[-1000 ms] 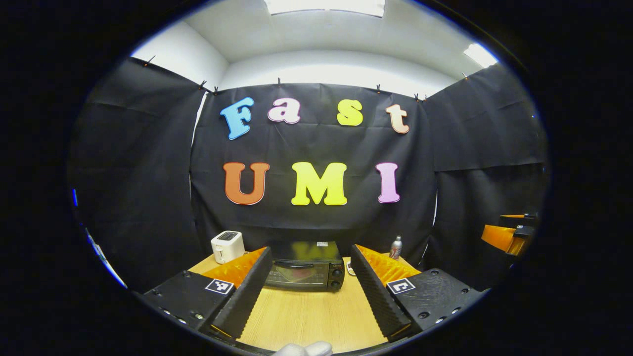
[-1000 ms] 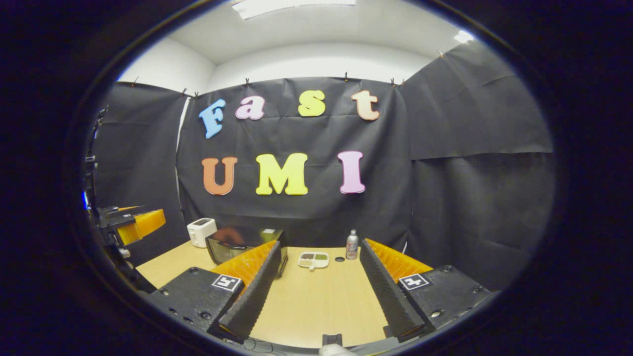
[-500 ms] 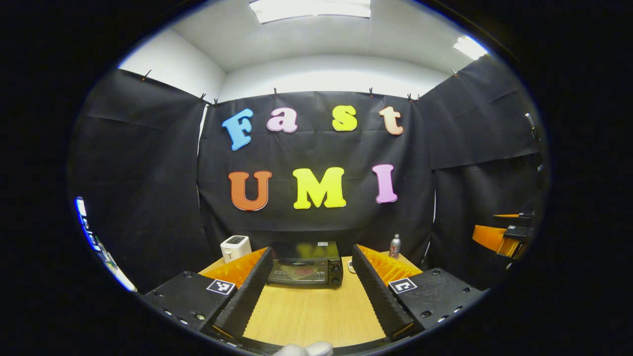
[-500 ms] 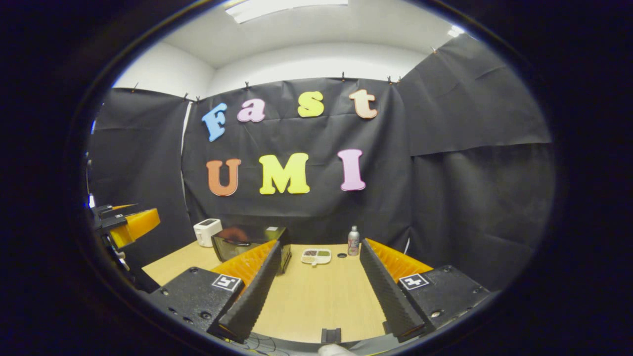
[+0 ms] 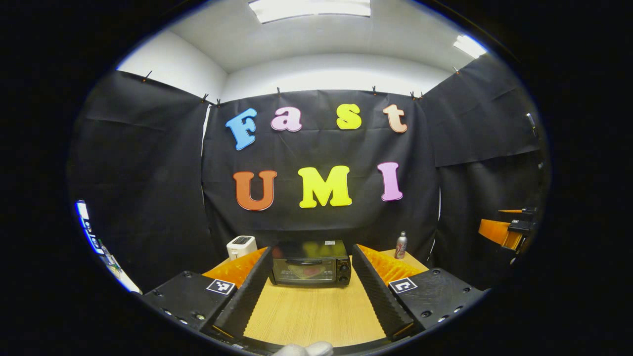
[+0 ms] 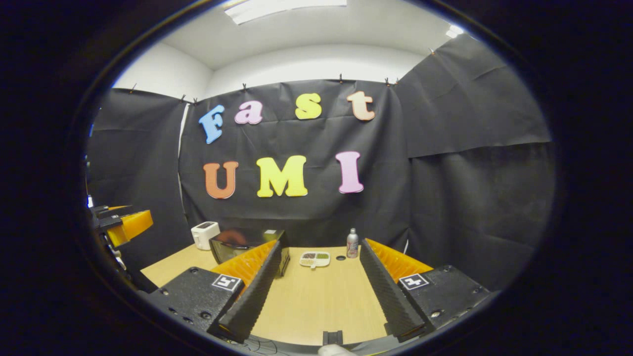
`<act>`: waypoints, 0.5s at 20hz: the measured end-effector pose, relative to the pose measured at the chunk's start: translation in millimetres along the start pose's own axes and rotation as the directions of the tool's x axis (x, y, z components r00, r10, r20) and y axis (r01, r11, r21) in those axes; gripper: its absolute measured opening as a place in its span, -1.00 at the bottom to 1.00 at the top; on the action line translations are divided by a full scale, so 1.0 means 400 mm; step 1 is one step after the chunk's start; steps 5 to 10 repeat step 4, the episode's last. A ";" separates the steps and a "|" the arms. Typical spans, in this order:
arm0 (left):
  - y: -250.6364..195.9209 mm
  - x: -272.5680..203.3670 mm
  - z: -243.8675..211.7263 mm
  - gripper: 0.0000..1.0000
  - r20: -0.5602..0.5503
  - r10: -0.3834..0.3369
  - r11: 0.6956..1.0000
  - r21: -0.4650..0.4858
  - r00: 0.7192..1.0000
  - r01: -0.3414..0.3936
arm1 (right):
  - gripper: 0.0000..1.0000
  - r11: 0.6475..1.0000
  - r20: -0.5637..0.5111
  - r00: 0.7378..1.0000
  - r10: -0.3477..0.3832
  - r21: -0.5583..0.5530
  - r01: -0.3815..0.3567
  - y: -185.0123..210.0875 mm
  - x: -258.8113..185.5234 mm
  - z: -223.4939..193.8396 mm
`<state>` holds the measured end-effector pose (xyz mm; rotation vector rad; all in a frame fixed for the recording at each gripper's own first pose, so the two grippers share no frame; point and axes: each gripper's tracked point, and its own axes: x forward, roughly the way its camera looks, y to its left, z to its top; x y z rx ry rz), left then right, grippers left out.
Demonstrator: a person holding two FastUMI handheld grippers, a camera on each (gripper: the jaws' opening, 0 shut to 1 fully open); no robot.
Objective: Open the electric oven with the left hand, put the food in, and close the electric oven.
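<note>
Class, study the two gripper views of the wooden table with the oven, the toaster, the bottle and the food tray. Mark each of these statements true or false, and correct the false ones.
1. The oven door is shut. True.
2. The left gripper is shut on the oven's handle. False: it is open, back from the oven, holding nothing.
3. The food tray lies on the table between the oven and the bottle. True.
4. The toaster stands on top of the oven. False: it stands on the table beside it.
5. The right gripper holds the food tray. False: it is open and empty.
</note>
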<state>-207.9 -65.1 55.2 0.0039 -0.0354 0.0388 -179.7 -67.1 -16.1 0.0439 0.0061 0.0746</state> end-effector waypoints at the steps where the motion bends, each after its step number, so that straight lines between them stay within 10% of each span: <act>1: 0.006 0.007 0.004 0.94 -0.001 0.003 1.000 0.002 1.000 -0.003 | 0.92 1.000 -0.001 1.000 0.001 -0.003 -0.001 0.005 0.005 0.003; 10: 0.011 0.021 0.008 0.94 0.002 -0.007 1.000 0.015 1.000 0.007 | 0.93 1.000 0.002 1.000 -0.004 -0.001 0.004 0.014 0.020 0.016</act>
